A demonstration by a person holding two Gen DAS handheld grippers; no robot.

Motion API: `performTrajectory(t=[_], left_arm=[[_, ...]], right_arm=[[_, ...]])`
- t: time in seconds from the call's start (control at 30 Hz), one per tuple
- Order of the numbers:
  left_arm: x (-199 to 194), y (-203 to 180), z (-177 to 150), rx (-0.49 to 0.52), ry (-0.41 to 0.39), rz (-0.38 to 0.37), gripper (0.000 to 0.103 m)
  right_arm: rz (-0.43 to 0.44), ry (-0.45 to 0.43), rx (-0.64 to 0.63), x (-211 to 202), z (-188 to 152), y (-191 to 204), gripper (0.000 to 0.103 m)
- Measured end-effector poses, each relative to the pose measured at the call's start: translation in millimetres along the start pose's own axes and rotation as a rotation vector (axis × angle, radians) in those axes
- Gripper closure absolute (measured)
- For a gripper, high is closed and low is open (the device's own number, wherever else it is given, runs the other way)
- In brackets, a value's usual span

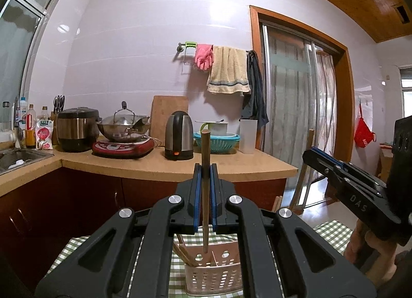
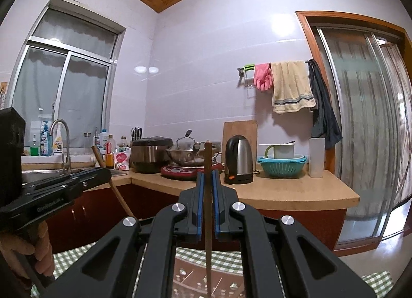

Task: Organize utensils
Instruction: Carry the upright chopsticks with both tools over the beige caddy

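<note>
In the left wrist view my left gripper (image 1: 205,169) is shut on a wooden chopstick (image 1: 204,148). The chopstick stands upright, its lower tip hanging over a pink perforated utensil basket (image 1: 213,274). More chopsticks (image 1: 182,251) lean inside the basket. My right gripper (image 1: 309,155) shows at the right, holding a second chopstick (image 1: 310,138). In the right wrist view the right gripper (image 2: 208,177) is shut on that upright chopstick (image 2: 208,156) above the basket (image 2: 193,280). The left gripper (image 2: 106,173) sits at the left with its chopstick (image 2: 121,197) slanting.
The basket stands on a green checked tablecloth (image 1: 332,231). Beyond it runs a wooden counter (image 1: 231,166) with a kettle (image 1: 179,134), a wok on an induction cooker (image 1: 123,128), a rice cooker (image 1: 77,128), a teal colander (image 1: 216,141) and a sink (image 2: 46,174). A sliding door (image 2: 360,130) stands to the right.
</note>
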State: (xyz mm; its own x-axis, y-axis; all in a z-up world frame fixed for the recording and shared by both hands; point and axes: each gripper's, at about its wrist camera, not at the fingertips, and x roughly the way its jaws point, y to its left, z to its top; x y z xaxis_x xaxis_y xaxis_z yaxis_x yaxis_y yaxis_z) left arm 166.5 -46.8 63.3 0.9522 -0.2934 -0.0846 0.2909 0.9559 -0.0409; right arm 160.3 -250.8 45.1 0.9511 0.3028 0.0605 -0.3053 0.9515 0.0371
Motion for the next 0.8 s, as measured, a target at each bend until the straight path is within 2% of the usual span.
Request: performTrajectory(t=[0.27, 0.8], left_arm=[[23.1, 5.1, -13.8, -0.006, 0.039, 0.010, 0.096], [43.9, 12.9, -48.4, 0.002, 0.127, 0.009, 0.096]], right_arm=[[-0.034, 0.023, -0.001, 30.6, -21.9, -11.6, 0.096], [-0.066, 0.100, 0.006, 49.6, -59.6, -22.7, 0.096]])
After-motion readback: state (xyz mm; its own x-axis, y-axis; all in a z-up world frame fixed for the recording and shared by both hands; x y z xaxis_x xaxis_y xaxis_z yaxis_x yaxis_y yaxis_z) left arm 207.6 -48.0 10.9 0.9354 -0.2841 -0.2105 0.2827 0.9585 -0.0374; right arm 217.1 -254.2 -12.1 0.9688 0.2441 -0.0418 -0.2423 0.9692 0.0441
